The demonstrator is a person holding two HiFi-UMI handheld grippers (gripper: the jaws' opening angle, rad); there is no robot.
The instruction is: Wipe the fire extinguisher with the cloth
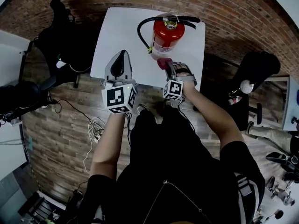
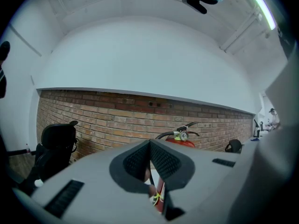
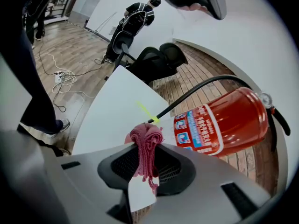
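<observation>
While right tongs (image 3: pixel 148 149) pinch cloth (image 3: pixel 146 135), left tongs (image 2: pixel 149 147) upturned

No wording could be read anywhere. The fire extinguisher (image 3: pixel 224 122) carried a label (image 3: pixel 198 129) with white lettering on a red band and small blue-and-white pictogram panels, all too small and warped to make out even in the right gripper view. Its gauge (image 3: pixel 266 98) showed no legible numbers.
</observation>
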